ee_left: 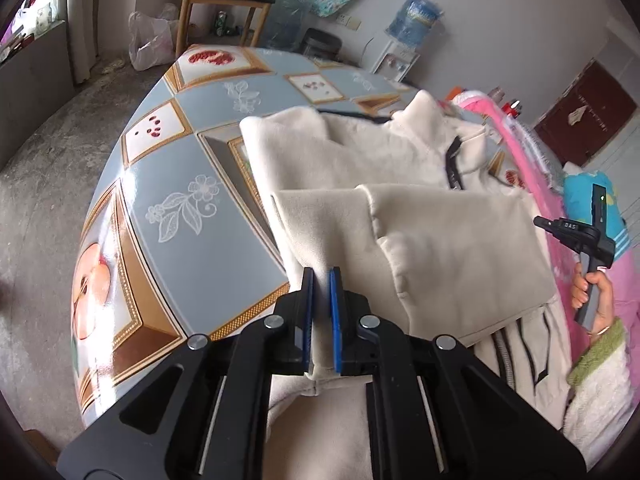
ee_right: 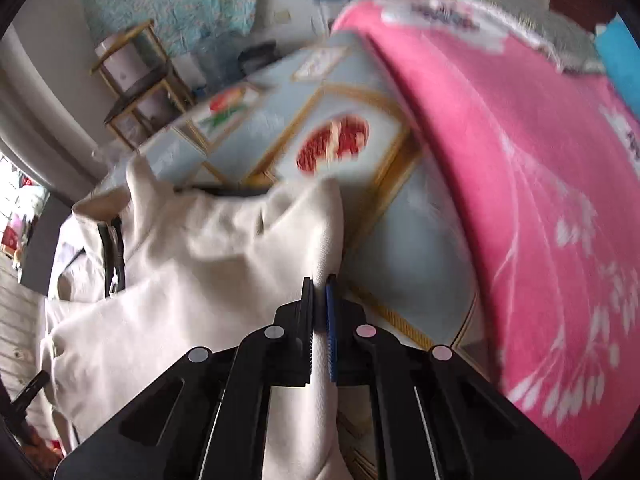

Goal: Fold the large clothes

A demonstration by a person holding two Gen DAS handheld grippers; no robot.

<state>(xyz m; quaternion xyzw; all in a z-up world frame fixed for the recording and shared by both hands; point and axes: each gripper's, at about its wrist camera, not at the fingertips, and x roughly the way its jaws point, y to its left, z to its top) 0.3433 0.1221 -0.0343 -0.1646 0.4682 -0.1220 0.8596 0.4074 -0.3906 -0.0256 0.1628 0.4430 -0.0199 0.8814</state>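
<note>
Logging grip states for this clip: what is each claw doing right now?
Left claw: closed on a fold of the cream jacket.
Right claw: closed on another edge of the cream jacket.

We are seeing the jacket (ee_left: 360, 152) lying on the table (ee_left: 192, 240), a blanket (ee_right: 520, 180) lying to its right, a chair (ee_left: 224, 4) standing behind.

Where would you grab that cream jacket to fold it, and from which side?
By a free edge, as now: the left gripper pinches the near hem of the cream jacket, the right gripper a raised fold. Come from the table's near side, angled down; thin edges fit between the jaws.
</note>
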